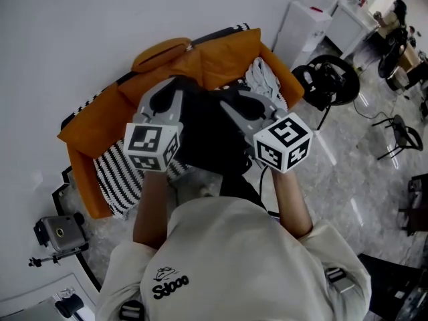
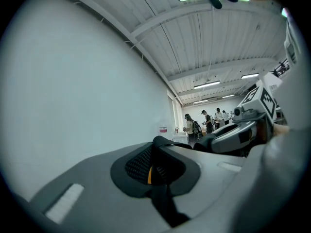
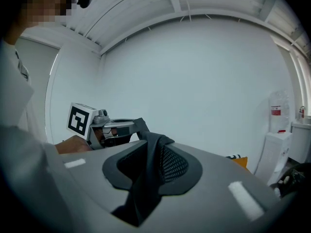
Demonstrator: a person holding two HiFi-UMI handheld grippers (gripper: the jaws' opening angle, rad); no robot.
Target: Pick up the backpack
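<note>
A black backpack [image 1: 210, 136] hangs in front of me above an orange sofa, carried between both grippers. My left gripper [image 1: 167, 105] is at its left side, shut on a black strap [image 2: 167, 205] with an orange edge showing between the pads. At its right side, my right gripper [image 1: 244, 109] is shut on another black strap [image 3: 146, 178] that runs up through the jaws. In each gripper view the other gripper shows: the right gripper [image 2: 243, 130] and the left gripper [image 3: 112, 127]. Most of the bag's body is hidden from both gripper views.
The orange sofa [image 1: 221, 59] stands against the white wall, with a striped cushion [image 1: 117, 172] and a white patterned cushion [image 1: 264, 79]. A camera on a stand [image 1: 60, 233] is at the lower left. A black chair [image 1: 328, 79] and a white cabinet [image 1: 301, 25] are at the right.
</note>
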